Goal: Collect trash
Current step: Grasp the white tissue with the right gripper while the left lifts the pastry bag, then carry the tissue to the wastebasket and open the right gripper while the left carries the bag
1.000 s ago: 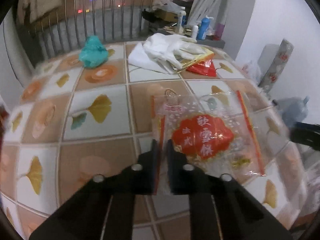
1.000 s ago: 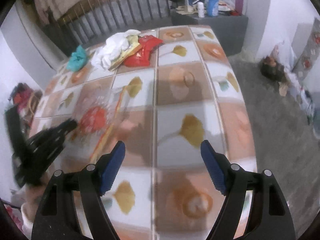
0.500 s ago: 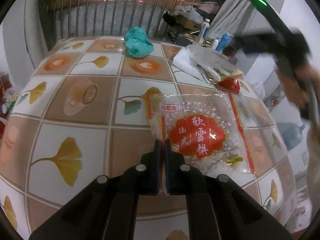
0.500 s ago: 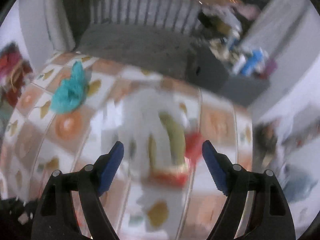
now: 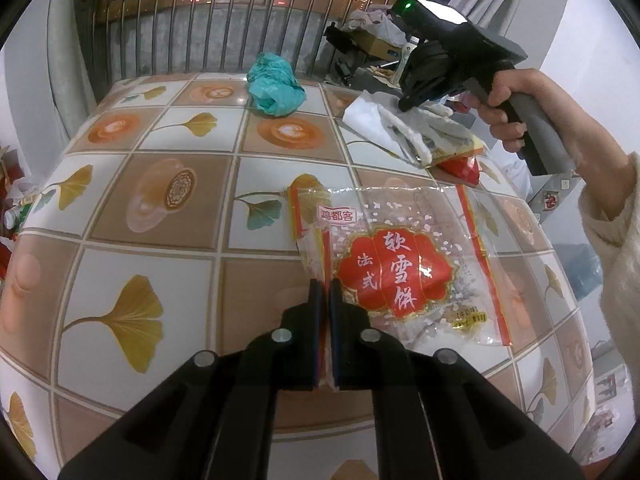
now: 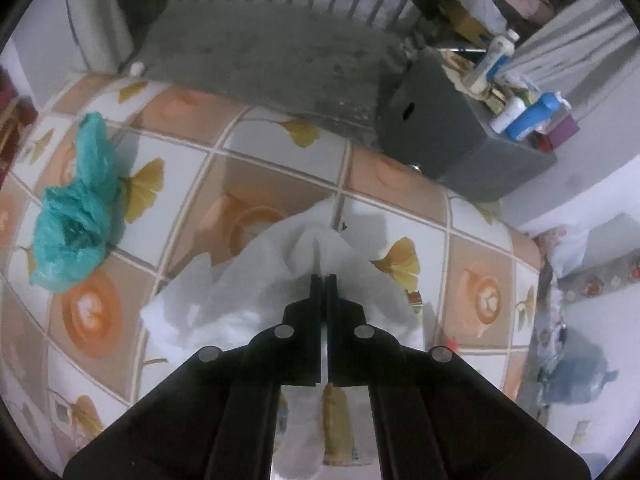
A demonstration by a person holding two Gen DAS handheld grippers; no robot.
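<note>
Closest to the left camera, the left claw (image 5: pixel 325 288) is pinched tight on the edge of a clear snack bag (image 5: pixel 400 268) with a red label. The bag lies flat on the tiled table (image 5: pixel 120 264), in the near right part. A second ago this claw slid a little across the table, and the table now shows from a new angle. It has not let go of the bag.

The big change is on the other side. A second ago the right claw (image 6: pixel 324 280) was wide open over a bare part of the table. Now it has swung over to the far right of the table and snapped shut on the white paper (image 6: pixel 272 268) there. The paper is bunched up at its tips, so it looks caught, though I cannot see how well. This means two bits of trash are now held, one in each claw. The next job is likely to lift them both away.

The right claw points steeply down at the pile. In the left view, a hand (image 5: pixel 508 112) grips its grey handle, with a cream sleeve (image 5: pixel 616 232) behind.

Under the paper sit a yellow wrapper (image 5: pixel 456 154) and a red wrapper (image 5: pixel 464 168). Farther back, near the rail (image 5: pixel 240 20), lies a crumpled teal bag (image 5: pixel 275 84). Nothing touches it yet.
</note>
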